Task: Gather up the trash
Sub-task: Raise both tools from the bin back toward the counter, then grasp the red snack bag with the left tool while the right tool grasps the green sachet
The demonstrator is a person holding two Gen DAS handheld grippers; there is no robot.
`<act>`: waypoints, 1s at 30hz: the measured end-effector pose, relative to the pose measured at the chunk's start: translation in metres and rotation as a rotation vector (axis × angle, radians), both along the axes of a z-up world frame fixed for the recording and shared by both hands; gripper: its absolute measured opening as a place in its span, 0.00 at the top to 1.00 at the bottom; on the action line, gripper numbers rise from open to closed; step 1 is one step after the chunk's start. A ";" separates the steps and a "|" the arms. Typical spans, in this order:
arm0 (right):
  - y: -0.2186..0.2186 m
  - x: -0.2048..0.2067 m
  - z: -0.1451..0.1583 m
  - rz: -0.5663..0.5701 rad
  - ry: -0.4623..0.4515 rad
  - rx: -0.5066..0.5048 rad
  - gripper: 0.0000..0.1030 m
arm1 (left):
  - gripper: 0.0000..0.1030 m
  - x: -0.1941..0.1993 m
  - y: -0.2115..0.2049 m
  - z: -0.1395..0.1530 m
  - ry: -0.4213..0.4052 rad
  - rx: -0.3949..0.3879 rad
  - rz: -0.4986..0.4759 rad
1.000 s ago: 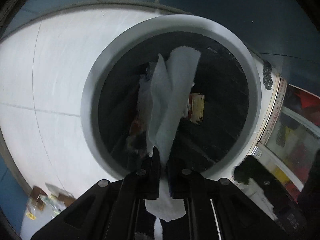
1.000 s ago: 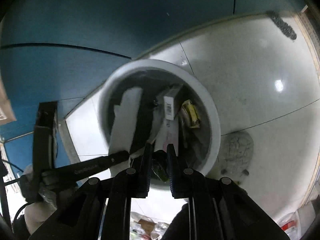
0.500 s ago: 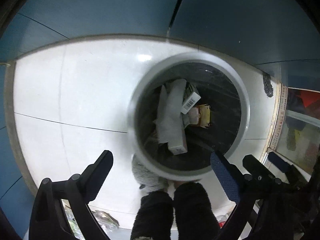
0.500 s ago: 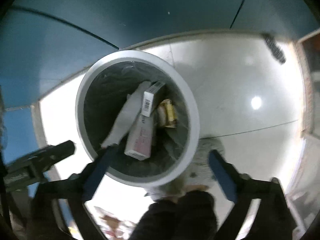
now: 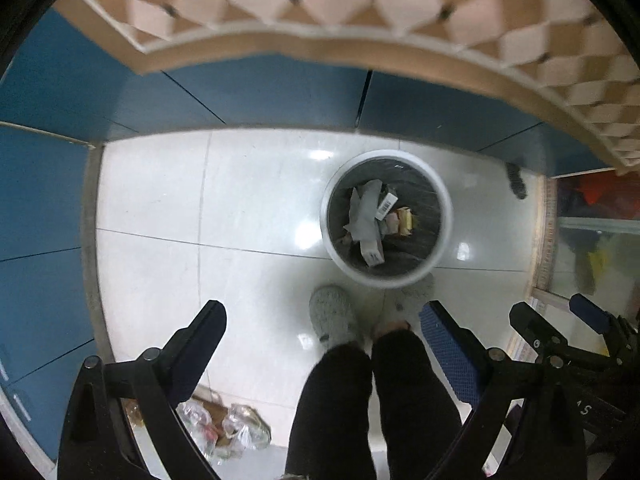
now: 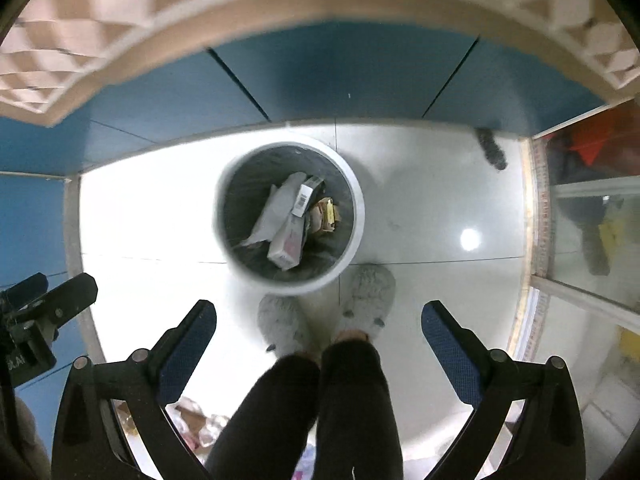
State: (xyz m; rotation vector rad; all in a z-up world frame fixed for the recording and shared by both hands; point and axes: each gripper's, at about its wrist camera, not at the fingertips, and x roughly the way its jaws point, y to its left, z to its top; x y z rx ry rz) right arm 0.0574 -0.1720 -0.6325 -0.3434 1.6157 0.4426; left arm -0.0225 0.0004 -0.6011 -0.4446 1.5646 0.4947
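Observation:
A round white trash bin (image 5: pixel 444 236) with a black liner stands on the white tiled floor; it also shows in the right wrist view (image 6: pixel 356 216). Inside lie a white tissue (image 5: pixel 362 210), a long carton (image 6: pixel 289 238) with a barcode, and a yellow wrapper (image 6: pixel 329 212). My left gripper (image 5: pixel 322 334) is open and empty, high above the floor, with the bin ahead and to the right. My right gripper (image 6: pixel 318 330) is open and empty, high above the bin's near side. The right gripper's fingers (image 5: pixel 536 330) show in the left wrist view.
The person's dark-trousered legs (image 5: pixel 360 400) and grey fluffy slippers (image 6: pixel 370 300) stand just before the bin. Crumpled plastic and packaging (image 5: pixel 224 428) lie on the floor at lower left. Blue cabinet fronts (image 5: pixel 260 92) run behind. A patterned counter (image 5: pixel 320 8) overhangs. A glass-fronted cabinet (image 6: pixel 592 220) stands right.
Both grippers opened and dropped the tissue and the carton into the bin. Both then rose well above it, so the bin looks much smaller and the counter has come into view.

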 end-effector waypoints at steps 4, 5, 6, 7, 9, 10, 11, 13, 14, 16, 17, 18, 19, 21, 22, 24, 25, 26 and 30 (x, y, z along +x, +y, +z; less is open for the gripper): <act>-0.005 -0.009 0.102 -0.003 -0.013 0.046 0.00 | 0.03 -0.007 -0.003 0.094 -0.076 0.022 0.002; -0.006 -0.010 0.125 -0.006 -0.017 0.061 0.00 | 0.03 -0.006 -0.002 0.115 -0.097 0.031 0.001; -0.006 -0.010 0.147 -0.010 -0.024 0.078 0.00 | 0.03 -0.003 -0.002 0.134 -0.117 0.041 0.001; -0.005 -0.007 0.177 -0.018 -0.036 0.111 0.00 | 0.03 0.001 0.001 0.156 -0.147 0.049 -0.002; -0.002 0.001 0.223 -0.031 -0.066 0.163 0.00 | 0.03 0.018 0.009 0.202 -0.225 0.063 -0.009; -0.001 0.010 0.249 -0.043 -0.090 0.196 0.00 | 0.03 0.028 0.013 0.219 -0.262 0.071 -0.014; 0.000 0.018 0.268 -0.055 -0.108 0.225 0.00 | 0.03 0.038 0.017 0.235 -0.293 0.089 -0.019; 0.003 0.039 0.305 -0.084 -0.145 0.278 0.00 | 0.03 0.066 0.029 0.265 -0.344 0.125 -0.029; 0.005 0.056 0.323 -0.104 -0.164 0.299 0.00 | 0.03 0.081 0.035 0.277 -0.367 0.135 -0.033; 0.008 0.090 0.350 -0.144 -0.195 0.351 0.00 | 0.03 0.113 0.048 0.296 -0.399 0.164 -0.029; 0.011 0.105 0.357 -0.153 -0.211 0.356 0.00 | 0.03 0.130 0.057 0.301 -0.406 0.164 -0.022; 0.015 0.127 0.365 -0.159 -0.233 0.351 0.00 | 0.03 0.152 0.067 0.303 -0.401 0.157 -0.011; 0.020 0.150 0.370 -0.165 -0.244 0.347 0.00 | 0.03 0.168 0.075 0.303 -0.396 0.154 -0.004; 0.031 0.189 0.375 -0.169 -0.244 0.352 0.00 | 0.03 0.203 0.091 0.299 -0.387 0.177 0.012; 0.039 0.209 0.374 -0.163 -0.249 0.344 0.00 | 0.03 0.215 0.094 0.300 -0.381 0.192 0.017; 0.060 0.256 0.367 -0.145 -0.271 0.308 0.00 | 0.03 0.247 0.103 0.293 -0.342 0.216 0.033; 0.070 0.275 0.357 -0.141 -0.275 0.291 0.00 | 0.03 0.262 0.111 0.286 -0.322 0.208 0.049; 0.082 0.298 0.344 -0.137 -0.272 0.273 0.00 | 0.03 0.276 0.118 0.277 -0.307 0.192 0.069; 0.123 0.367 0.294 -0.083 -0.251 0.202 0.02 | 0.04 0.311 0.146 0.244 -0.272 0.067 0.209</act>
